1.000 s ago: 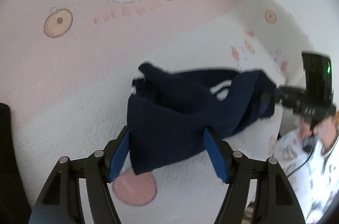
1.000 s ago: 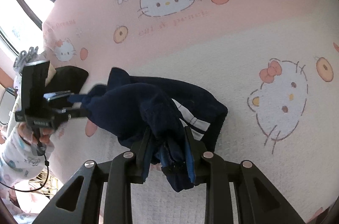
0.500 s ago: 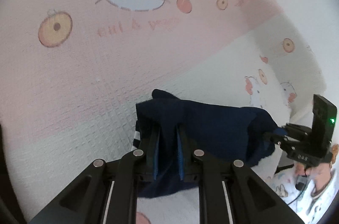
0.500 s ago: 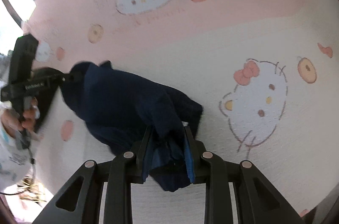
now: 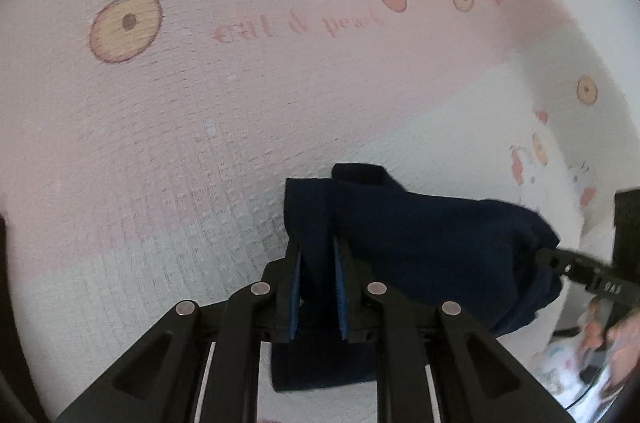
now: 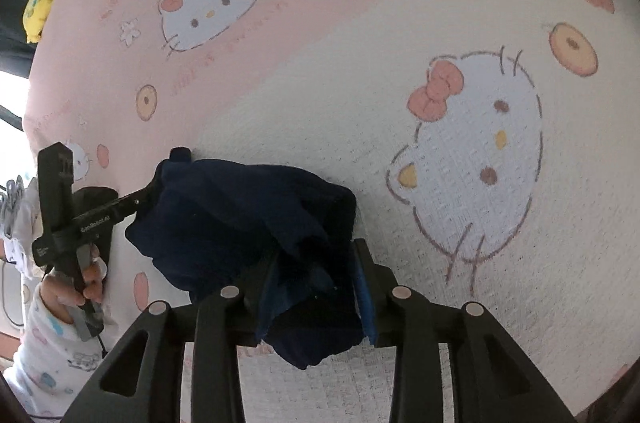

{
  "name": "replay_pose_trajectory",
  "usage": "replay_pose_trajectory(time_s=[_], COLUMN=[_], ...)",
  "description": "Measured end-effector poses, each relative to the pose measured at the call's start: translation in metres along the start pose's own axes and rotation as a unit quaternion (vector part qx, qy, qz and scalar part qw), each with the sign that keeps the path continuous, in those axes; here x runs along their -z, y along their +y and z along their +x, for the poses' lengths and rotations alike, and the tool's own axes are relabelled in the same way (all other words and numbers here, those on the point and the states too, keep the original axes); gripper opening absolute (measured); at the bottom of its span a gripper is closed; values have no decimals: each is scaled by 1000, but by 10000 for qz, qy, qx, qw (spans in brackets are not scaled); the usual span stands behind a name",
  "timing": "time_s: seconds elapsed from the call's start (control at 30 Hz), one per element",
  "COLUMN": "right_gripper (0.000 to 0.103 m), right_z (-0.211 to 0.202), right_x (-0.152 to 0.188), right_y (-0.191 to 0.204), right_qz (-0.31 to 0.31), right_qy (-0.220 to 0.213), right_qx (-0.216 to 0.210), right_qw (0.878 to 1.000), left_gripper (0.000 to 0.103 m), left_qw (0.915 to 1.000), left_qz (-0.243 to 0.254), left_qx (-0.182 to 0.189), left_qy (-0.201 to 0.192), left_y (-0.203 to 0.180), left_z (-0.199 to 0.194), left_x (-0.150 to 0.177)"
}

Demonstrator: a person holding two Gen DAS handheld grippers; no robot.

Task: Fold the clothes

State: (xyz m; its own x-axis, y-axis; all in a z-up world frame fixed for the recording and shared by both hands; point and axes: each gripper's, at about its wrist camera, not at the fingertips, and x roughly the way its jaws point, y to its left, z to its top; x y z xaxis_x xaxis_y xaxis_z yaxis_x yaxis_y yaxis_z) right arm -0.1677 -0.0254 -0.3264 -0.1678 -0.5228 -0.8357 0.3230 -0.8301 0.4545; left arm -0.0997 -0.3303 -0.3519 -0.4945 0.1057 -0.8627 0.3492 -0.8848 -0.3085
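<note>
My worry right now is the right side: I'm letting go of the navy garment (image 6: pixel 248 219) while it sits bunched on the pink and white blanket (image 6: pixel 400 23), and I reckon that loose wad could spring open or slump off the fold once the pads clear it. If cloth snags on a blue pad as I pull away, it could drag the whole bundle out of shape. The left hold is also on a thick edge only, so a tug there might peel just the top layer.

Now the grips. My left gripper (image 5: pixel 316 287) is pinched narrow on a folded edge of the garment, pads pressed into the dark cloth from both sides, with the bundle lying on the blanket just ahead of it. My right gripper (image 6: pixel 316 287) has just been opening: its jaws stand partway apart, cloth is bunched between them and hanging below, the right-hand pad looks clear of it, while the other is mostly hidden by fabric. So the garment rests on the blanket between my two tools.
</note>
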Motion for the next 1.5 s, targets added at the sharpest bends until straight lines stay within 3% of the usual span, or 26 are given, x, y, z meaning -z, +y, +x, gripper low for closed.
replay_pose_trajectory(time_s=[0.03,0.07,0.1,0.2,0.3,0.53,0.87,1.0,1.1,1.2,1.27,1.5], right_gripper=[55,59,61,68,68,70,71,72,72,72,78,78], right_z=[-2,-4,-7,-20,-32,-45,-51,-48,-47,-52,-53,-40], right_x=[0,1,3,11,19,27,48,55,64,79,91,99], right_y=[-1,-2,-3,-5,-6,-8,-3,-1,-5,-10,-13,-19], right_qz=[110,204,278,500,720,1198,1520,1611,1936,2377,2647,3164], right_qy=[-20,-23,-4,-58,-170,-370,-400,-369,-345,-510,-581,-502], right_qx=[13,4,-24,0,-13,-88,-380,-454,-719,-1100,-1243,-1460], right_qw=[9999,9998,9996,9987,9973,9921,9868,9852,9778,9637,9545,9360], left_gripper=[14,15,23,70,71,71,71,71,71,71,71,71], left_qw=[9999,9995,9992,9987,9982,9983,9971,9925,9827,9654,9498,9053], left_qz=[-107,-215,-286,-238,-213,201,484,889,1384,1998,2422,3453], left_qx=[107,213,251,263,362,-226,-353,-753,-1193,-1631,-1944,-2462], left_qy=[-41,-82,-144,-366,-422,-492,-476,-383,-309,-383,-391,-248], left_y=[1,2,2,-1,-7,-20,-37,-52,-69,-88,-99,-114], left_z=[-5,-10,-16,-37,-49,-55,-72,-69,-64,-59,-54,-36], left_x=[1,2,3,10,12,26,47,59,70,81,89,108])
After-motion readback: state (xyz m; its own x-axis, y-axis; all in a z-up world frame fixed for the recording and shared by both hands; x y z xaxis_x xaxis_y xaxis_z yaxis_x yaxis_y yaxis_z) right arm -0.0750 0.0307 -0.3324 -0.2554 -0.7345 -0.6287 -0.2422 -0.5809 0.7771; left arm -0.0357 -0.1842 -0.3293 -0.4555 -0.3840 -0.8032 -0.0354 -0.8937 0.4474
